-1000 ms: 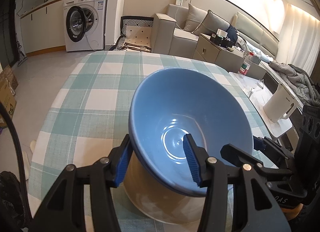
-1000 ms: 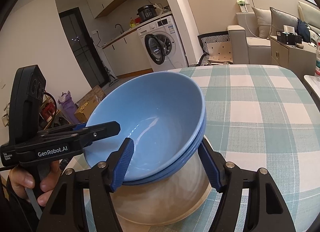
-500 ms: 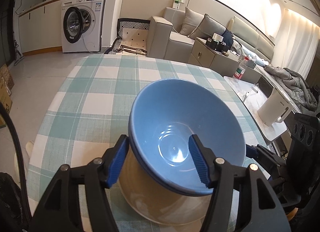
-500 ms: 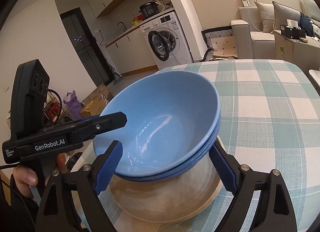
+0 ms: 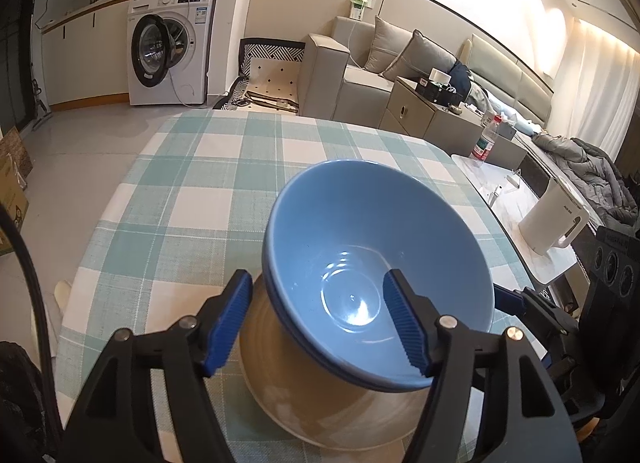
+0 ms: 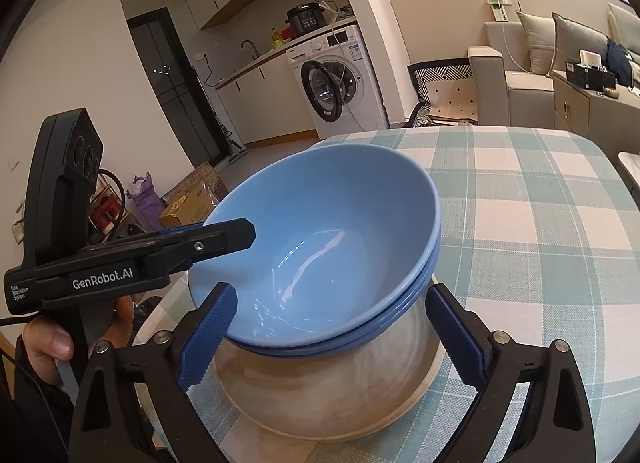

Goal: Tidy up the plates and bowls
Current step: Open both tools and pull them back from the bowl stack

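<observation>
A stack of blue bowls (image 5: pixel 372 263) (image 6: pixel 320 247) rests tilted on a beige plate (image 5: pixel 320 411) (image 6: pixel 332 395) on the checked tablecloth. My left gripper (image 5: pixel 320 323) is open, one finger outside the bowl's near wall and one inside over its bottom. My right gripper (image 6: pixel 332 339) is open, its fingers apart on either side of the stack's base above the plate. The left gripper's finger (image 6: pixel 216 239) reaches over the bowl's rim in the right wrist view.
The table (image 5: pixel 208 183) with the green and white cloth stretches beyond the stack. A side table with a white kettle (image 5: pixel 552 223) and a bottle (image 5: pixel 484 141) stands to the right. A washing machine (image 5: pixel 168 51) and sofa (image 5: pixel 380 75) stand in the background.
Both grippers have opened wider and drawn back a little from the bowl stack. The stack has stayed on the plate.
</observation>
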`<state>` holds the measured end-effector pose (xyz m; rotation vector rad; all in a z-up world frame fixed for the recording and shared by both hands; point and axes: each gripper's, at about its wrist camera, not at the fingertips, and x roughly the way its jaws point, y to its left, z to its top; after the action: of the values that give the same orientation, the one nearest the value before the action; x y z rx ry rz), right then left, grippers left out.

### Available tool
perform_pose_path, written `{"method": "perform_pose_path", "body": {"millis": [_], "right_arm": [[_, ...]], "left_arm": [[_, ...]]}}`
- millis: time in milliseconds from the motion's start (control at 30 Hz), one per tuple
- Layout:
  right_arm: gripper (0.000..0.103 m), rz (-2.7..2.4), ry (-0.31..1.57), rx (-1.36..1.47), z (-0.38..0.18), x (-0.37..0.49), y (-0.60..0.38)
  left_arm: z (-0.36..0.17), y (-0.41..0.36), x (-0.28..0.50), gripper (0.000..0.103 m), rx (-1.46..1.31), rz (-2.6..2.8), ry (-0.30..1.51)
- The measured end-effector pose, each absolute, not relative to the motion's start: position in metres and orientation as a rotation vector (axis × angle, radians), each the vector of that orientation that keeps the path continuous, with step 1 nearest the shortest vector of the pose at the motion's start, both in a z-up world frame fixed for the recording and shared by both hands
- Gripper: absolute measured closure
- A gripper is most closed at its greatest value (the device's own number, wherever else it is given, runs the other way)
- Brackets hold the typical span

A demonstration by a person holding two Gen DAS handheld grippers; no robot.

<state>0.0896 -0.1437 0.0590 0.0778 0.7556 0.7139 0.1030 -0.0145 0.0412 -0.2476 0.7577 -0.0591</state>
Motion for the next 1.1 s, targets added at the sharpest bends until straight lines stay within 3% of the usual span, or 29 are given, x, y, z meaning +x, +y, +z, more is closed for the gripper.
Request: {"method": "perform_pose_path", "body": {"millis": [200,333,500,1100], "right_arm": [[0.002,0.709,0.744,0.07,0.059,0.087,-0.144],[0.001,0.701,0.727,0.054,0.061,0.085,-0.143],[0.001,0.669,0.693,0.007,0.066,0.08,-0.143],[0.001,0.676,0.532,-0.077,0.09,0.055,-0.154]], "left_arm": [[0.045,-0.011,0.092,0.024,-0.23,-0.081,0.715],[0.047,-0.01,0.085,0.007,-0.206,-0.084,0.681],[0.051,-0.005,0.078,0.0,-0.197,-0.091,0.641],[0.054,0.01,0.042,0.0,-0.132,-0.079,0.498]]}}
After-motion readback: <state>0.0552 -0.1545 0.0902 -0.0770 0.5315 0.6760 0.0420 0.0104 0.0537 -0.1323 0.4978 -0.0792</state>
